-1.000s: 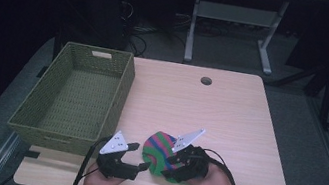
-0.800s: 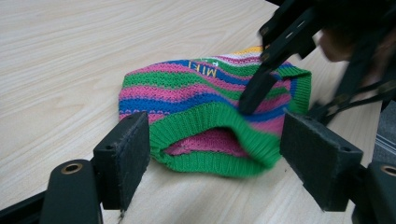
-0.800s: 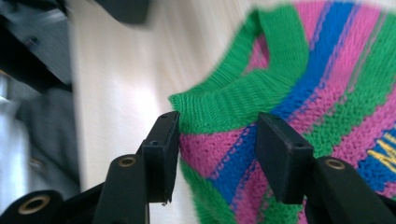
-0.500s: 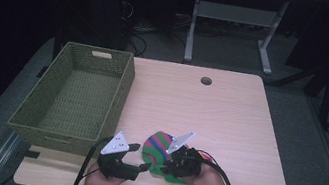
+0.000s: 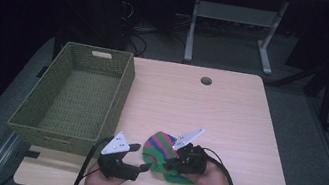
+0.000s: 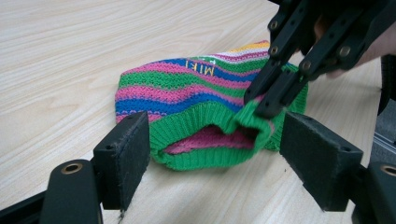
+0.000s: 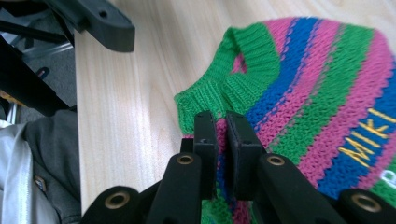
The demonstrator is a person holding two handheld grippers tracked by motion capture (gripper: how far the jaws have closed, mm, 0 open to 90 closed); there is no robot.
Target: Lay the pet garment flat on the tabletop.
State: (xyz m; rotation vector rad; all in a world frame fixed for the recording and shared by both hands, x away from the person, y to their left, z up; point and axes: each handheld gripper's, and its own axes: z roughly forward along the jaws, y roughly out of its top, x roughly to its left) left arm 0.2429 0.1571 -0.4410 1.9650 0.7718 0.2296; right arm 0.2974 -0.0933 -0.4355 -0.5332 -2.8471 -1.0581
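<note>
The striped hat (image 5: 162, 154) has been drawn toward the near bench (image 5: 246, 136) edge, its cuff pinched by the right gripper (image 7: 220, 140); the left gripper (image 6: 215, 154) is held wide open, empty.

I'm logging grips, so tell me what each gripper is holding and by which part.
The right gripper pinches the striped knit hat by its green ribbed cuff. The left gripper holds nothing, jaws open.

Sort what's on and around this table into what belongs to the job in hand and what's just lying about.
In the job:
- striped knit hat, green ribbed cuff pinched
- right tongs, shut on the hat's cuff
- left tongs, open, facing the hat's opening

Lying about:
- green wicker basket, at the table's left
- table with its cable hole
</note>
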